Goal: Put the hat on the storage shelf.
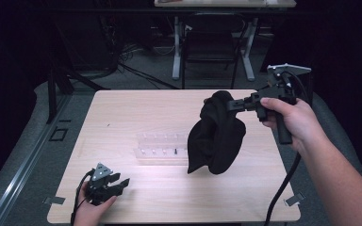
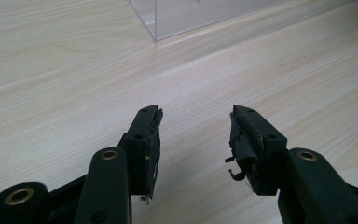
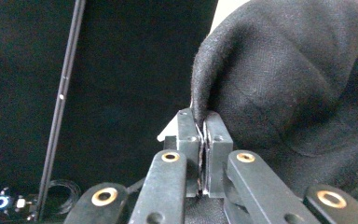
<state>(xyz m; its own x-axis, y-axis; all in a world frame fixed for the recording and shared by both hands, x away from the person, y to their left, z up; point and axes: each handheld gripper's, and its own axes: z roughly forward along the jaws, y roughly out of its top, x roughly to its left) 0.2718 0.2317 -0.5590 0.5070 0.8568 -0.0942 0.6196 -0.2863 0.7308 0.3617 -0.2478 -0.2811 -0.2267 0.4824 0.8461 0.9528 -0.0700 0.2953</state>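
A black cloth (image 1: 217, 134) hangs in a bunched fold above the right half of the wooden table (image 1: 122, 113). My right gripper (image 1: 233, 104) is shut on the cloth's upper edge and holds it clear of the table. In the right gripper view the jaws pinch a thin fold of the black cloth (image 3: 284, 84), and my right gripper (image 3: 201, 122) points across the scene. My left gripper (image 1: 118, 182) rests low at the table's front left, open with nothing between its fingers. In the left gripper view my left gripper (image 2: 195, 116) stands apart over bare wood.
A clear plastic rack (image 1: 162, 148) lies at the table's middle, partly behind the cloth; its corner (image 2: 168, 18) shows ahead of the left gripper. A chair and desk legs (image 1: 212, 47) stand beyond the far edge. Cables trail from both grippers.
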